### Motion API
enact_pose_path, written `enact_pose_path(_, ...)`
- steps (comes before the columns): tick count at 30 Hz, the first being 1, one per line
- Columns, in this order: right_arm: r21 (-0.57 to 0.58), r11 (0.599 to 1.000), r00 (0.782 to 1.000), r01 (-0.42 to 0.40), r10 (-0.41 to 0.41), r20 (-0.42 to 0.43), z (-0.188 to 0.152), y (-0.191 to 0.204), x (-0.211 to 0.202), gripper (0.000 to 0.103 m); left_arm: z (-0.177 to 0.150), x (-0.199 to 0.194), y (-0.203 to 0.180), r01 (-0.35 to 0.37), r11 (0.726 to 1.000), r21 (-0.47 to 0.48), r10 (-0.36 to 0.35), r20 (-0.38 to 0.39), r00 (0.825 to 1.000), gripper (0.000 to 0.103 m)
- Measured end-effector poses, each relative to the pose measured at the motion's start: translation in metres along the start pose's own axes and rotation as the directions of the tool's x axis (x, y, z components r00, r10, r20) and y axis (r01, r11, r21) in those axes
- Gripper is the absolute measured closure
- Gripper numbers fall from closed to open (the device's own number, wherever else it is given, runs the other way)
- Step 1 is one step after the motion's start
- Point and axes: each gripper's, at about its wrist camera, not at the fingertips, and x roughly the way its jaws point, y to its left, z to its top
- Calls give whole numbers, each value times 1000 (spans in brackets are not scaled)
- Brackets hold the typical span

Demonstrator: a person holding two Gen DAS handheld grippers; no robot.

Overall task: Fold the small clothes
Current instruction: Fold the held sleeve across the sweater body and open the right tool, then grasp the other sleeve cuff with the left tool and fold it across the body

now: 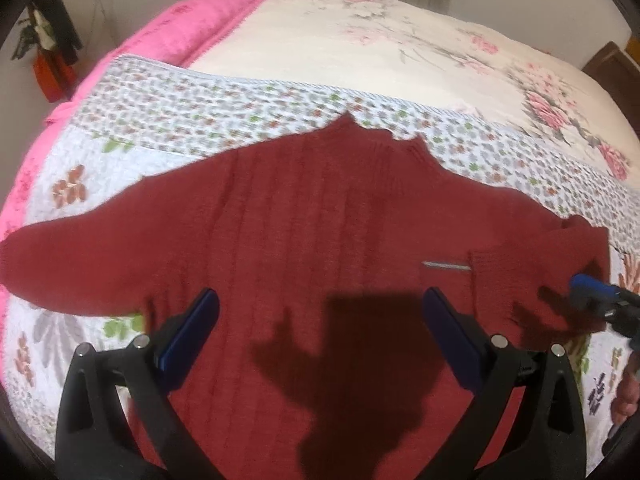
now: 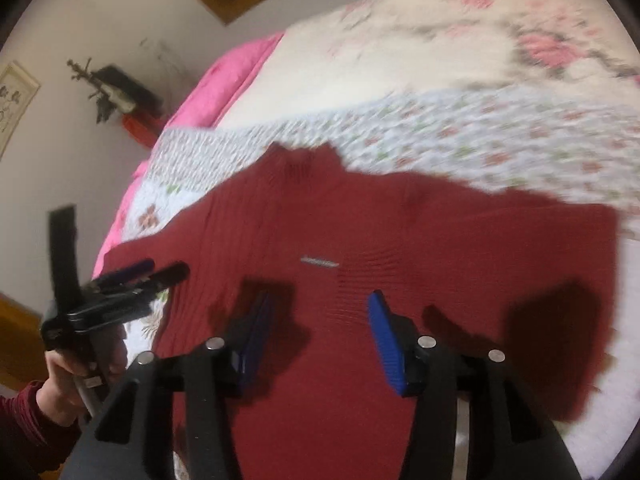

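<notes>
A dark red sweater lies flat on the flowered quilt, sleeves spread, collar away. Above it hover the left gripper and right gripper, jaws apart, holding nothing.

Left gripper: black plastic frame, two broad curved arms with triangular cut-outs. Blue ribbed pads line inner faces of fingers. Round silver screw heads on each arm, two per side. Right gripper: same black frame, same silver screw heads, blue ribbed pads on fingers; metal rod visible under frame. Hand of person on left gripper's handle, dark red knitted sleeve at wrist.
</notes>
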Motion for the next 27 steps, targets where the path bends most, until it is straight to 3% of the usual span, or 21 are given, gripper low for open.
enact_pose_path(5, 49, 987, 987, 155, -157, 40, -27, -37, -45, 52, -4, 20, -45, 126, 992, -1, -126, -40, 991, 3)
enact_pose_path(8, 87, 979, 981, 187, -191, 38, -52, -55, -59, 52, -7, 46, -84, 168, 986, 14, -166, -84, 982, 3)
enact_pose_path(17, 135, 969, 976, 209, -216, 40, -96, -87, -75, 52, -13, 117, -134, 180, 983, -22, -179, -271, 946, 3)
enact_pose_path(19, 152, 966, 975, 211, -220, 45, -100, -96, -77, 52, -13, 119, -139, 165, 986, -30, -167, -250, 954, 6)
enact_pose_path(21, 164, 964, 975, 208, -219, 47, -102, -102, -79, 52, -13, 115, -147, 162, 987, -19, -162, -229, 960, 21)
enact_pose_path(22, 168, 964, 974, 209, -219, 48, -104, -103, -79, 52, -13, 113, -151, 162, 987, -7, -159, -225, 961, 39)
enact_pose_path(23, 171, 963, 974, 210, -221, 48, -104, -104, -79, 52, -13, 112, -155, 166, 986, -1, -162, -223, 961, 48)
enact_pose_path(24, 173, 962, 974, 212, -223, 48, -105, -106, -79, 52, -12, 108, -159, 158, 987, 5, -154, -215, 964, 52)
enact_pose_path(25, 175, 961, 973, 212, -224, 49, -105, -106, -79, 52, -11, 106, -161, 153, 988, 3, -149, -206, 967, 65)
enact_pose_path(27, 179, 961, 973, 211, -223, 51, -105, -108, -80, 52, -9, 100, -157, 200, 979, -46, -205, -206, 957, 77)
